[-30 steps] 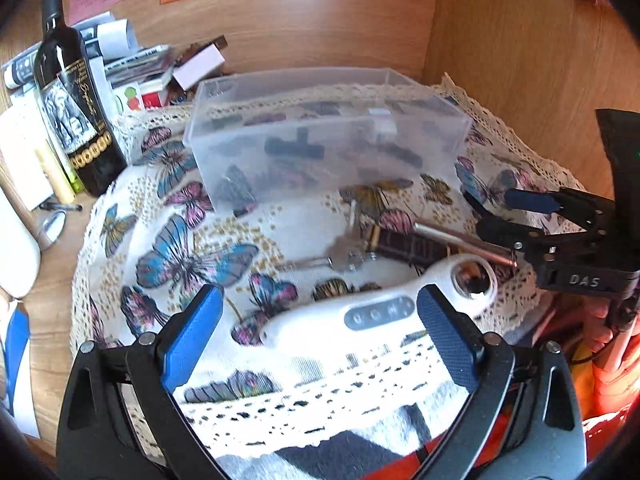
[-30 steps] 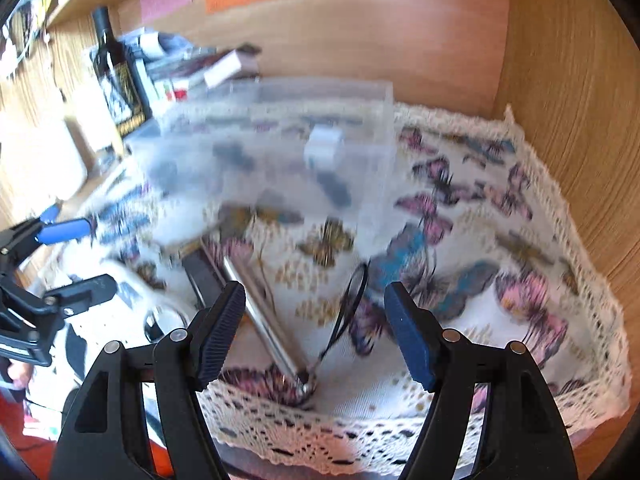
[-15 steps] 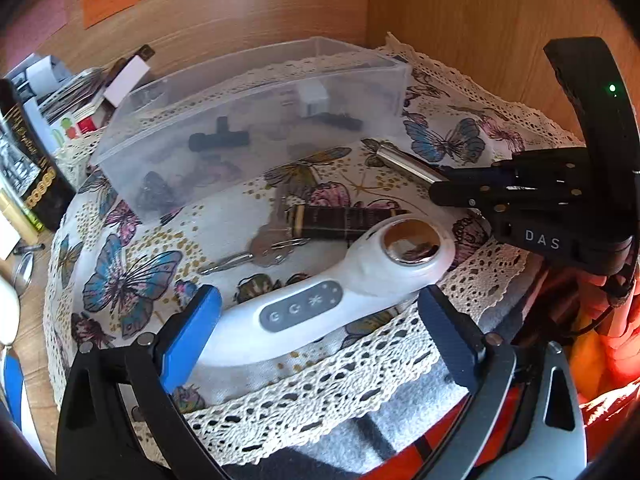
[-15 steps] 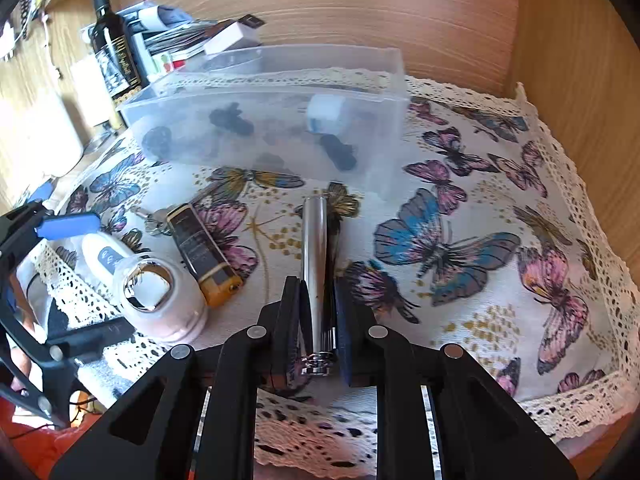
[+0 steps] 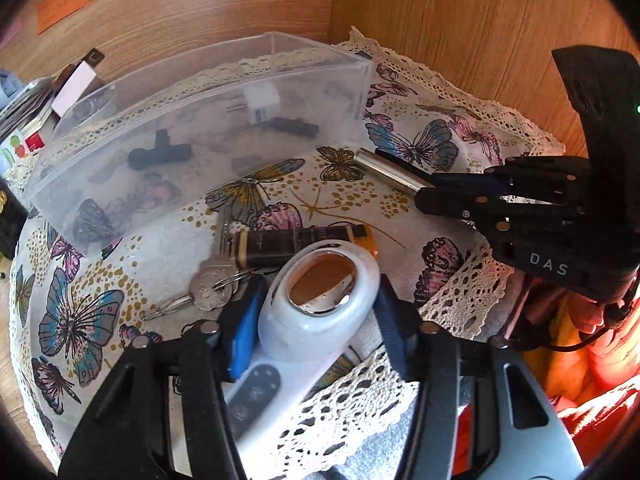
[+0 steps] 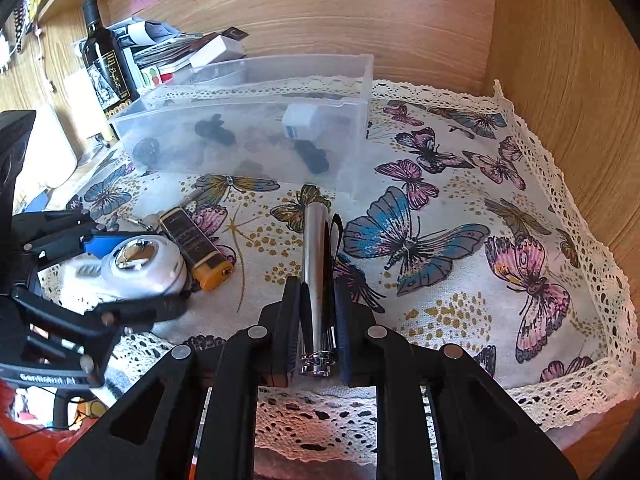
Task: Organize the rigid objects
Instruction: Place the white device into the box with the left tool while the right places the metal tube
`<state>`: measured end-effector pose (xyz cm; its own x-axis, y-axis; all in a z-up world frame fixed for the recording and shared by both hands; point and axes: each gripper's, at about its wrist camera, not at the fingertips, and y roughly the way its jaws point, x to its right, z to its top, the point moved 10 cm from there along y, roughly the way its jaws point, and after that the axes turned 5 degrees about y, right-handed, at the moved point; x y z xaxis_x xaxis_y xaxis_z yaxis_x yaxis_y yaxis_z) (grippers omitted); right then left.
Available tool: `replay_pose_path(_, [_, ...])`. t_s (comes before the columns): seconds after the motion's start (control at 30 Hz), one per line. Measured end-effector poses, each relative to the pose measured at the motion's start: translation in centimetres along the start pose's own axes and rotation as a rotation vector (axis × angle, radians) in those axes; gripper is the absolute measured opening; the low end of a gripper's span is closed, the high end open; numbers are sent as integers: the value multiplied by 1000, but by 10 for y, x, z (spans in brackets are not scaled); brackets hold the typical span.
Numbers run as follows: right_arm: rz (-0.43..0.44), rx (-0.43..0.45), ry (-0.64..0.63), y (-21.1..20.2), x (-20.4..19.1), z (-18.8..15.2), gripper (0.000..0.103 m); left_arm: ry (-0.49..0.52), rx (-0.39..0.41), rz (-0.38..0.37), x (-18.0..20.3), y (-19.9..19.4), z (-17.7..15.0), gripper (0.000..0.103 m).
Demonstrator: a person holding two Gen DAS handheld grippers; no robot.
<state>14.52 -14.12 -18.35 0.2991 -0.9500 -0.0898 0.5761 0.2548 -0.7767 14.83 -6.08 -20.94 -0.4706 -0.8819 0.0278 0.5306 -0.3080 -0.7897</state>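
Observation:
My left gripper [image 5: 316, 320] is shut on the round head of a white handheld device [image 5: 320, 304]; the device also shows in the right wrist view [image 6: 140, 268]. My right gripper [image 6: 318, 304] is shut on a shiny metal tube [image 6: 316, 264] with a black loop strap; the tube also shows in the left wrist view [image 5: 384, 170]. A dark and orange lighter [image 5: 304, 242] and keys [image 5: 212, 280] lie on the butterfly cloth [image 6: 480, 280]. A clear plastic bin [image 5: 120, 152] behind them holds a white plug and small black parts.
Wooden walls stand at the back and right. A dark wine bottle [image 6: 106, 64], papers and boxes crowd the back left. The cloth's lace edge [image 6: 360, 420] hangs over the near table edge.
My left gripper has moved forward and closed on the white device's head. My right gripper stays shut on the metal tube, which points at the bin.

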Motion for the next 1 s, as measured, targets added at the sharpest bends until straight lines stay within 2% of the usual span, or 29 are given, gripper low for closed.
replay_pose_path(0.1, [7, 13, 3, -3, -2, 2, 14, -34, 3, 18, -11, -5, -5, 41])
replay_pose_path(0.33, [14, 70, 4, -19, -7, 16, 14, -155, 46, 70, -40, -25, -9, 40])
replay_pose_path(0.53, [13, 135, 1, -37, -10, 36, 14, -184, 149, 135, -60, -63, 4, 40])
replay_pose_path(0.77, [13, 213, 5, -53, -11, 63, 14, -225, 266, 177, -86, -107, 20, 40])
replay_pose_path(1.0, [16, 275, 18, -62, -9, 89, 14, -222, 377, 222, -101, -139, 47, 40])
